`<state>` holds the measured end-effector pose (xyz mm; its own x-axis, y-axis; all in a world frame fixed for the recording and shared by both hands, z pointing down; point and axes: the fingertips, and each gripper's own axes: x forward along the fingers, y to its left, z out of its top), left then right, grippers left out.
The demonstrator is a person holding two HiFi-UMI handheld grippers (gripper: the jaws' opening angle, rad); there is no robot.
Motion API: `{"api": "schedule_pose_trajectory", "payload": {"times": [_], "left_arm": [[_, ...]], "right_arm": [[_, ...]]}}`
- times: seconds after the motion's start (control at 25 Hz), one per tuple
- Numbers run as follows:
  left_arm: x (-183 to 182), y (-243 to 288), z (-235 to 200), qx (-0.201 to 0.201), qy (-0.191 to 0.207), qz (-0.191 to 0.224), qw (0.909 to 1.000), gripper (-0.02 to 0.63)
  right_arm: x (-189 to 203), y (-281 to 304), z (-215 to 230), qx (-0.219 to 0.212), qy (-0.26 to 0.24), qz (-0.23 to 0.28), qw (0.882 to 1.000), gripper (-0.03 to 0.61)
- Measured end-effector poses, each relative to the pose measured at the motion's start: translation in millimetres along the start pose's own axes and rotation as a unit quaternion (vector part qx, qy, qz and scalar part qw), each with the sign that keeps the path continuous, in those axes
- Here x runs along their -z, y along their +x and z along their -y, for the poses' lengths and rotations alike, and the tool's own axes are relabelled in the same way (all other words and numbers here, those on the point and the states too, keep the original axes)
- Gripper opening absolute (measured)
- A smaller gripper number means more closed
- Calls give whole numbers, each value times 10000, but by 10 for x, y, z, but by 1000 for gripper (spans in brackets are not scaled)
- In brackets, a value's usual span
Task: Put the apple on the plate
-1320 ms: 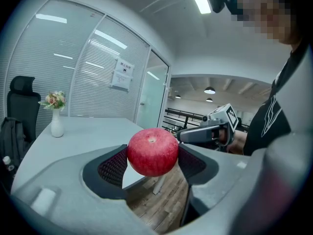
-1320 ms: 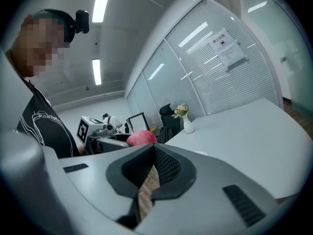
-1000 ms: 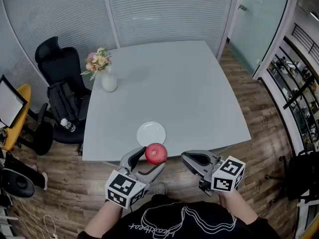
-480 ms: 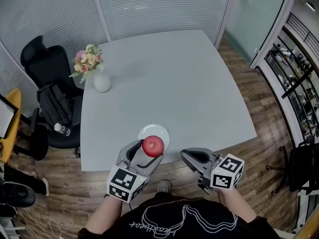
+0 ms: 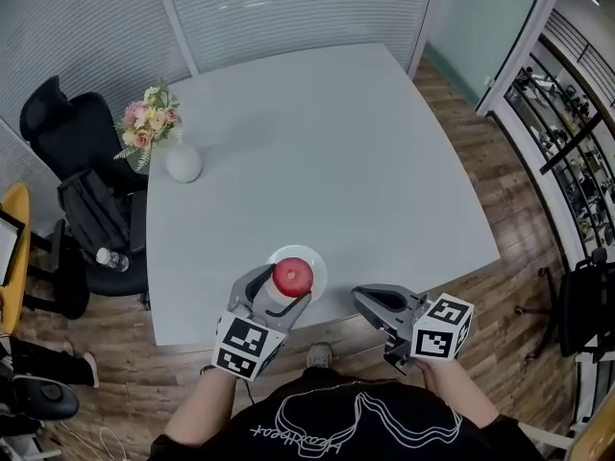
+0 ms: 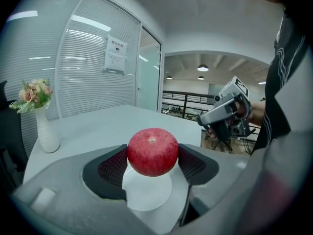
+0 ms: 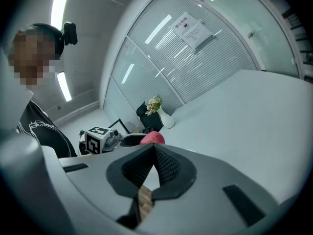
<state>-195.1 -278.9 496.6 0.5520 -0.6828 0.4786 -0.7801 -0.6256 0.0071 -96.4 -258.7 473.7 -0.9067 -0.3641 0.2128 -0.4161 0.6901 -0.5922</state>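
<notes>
A red apple (image 5: 292, 277) (image 6: 152, 152) is clamped between the jaws of my left gripper (image 5: 284, 292) (image 6: 152, 163), which is shut on it. The apple hangs just above a small white plate (image 5: 315, 261) (image 6: 146, 192) lying near the table's front edge. In the right gripper view the apple (image 7: 152, 138) shows off to the left beyond the jaws. My right gripper (image 5: 375, 303) (image 7: 154, 173) is to the right of the plate, off the table's front edge, shut with its pads touching and nothing between them.
The grey-white table (image 5: 317, 152) carries a white vase of flowers (image 5: 181, 161) (image 6: 46, 133) at its back left corner. A black office chair (image 5: 82, 161) with a bag stands to the table's left. Glass walls with blinds lie behind; wooden floor runs on the right.
My left gripper has carried the apple forward from off the table's front edge to over the white plate. The right gripper has barely moved.
</notes>
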Motion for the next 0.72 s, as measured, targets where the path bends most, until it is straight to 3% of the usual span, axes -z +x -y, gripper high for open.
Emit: {"api": "schedule_pose_trajectory", "payload": {"times": [0.2,0.4,0.72], "left_arm": [[219,192,-43,10,200,-191,9996,319],[486,361,-48,205,129,-292,9993,319],[771,587,-130,115,448,-512,9976,319]], "right_arm": [[29,-30,138,97,226,62,9997,9],[116,-45,231,217,380,43,9990,9],[251,-70,307,376,505,-29,9980,9]]}}
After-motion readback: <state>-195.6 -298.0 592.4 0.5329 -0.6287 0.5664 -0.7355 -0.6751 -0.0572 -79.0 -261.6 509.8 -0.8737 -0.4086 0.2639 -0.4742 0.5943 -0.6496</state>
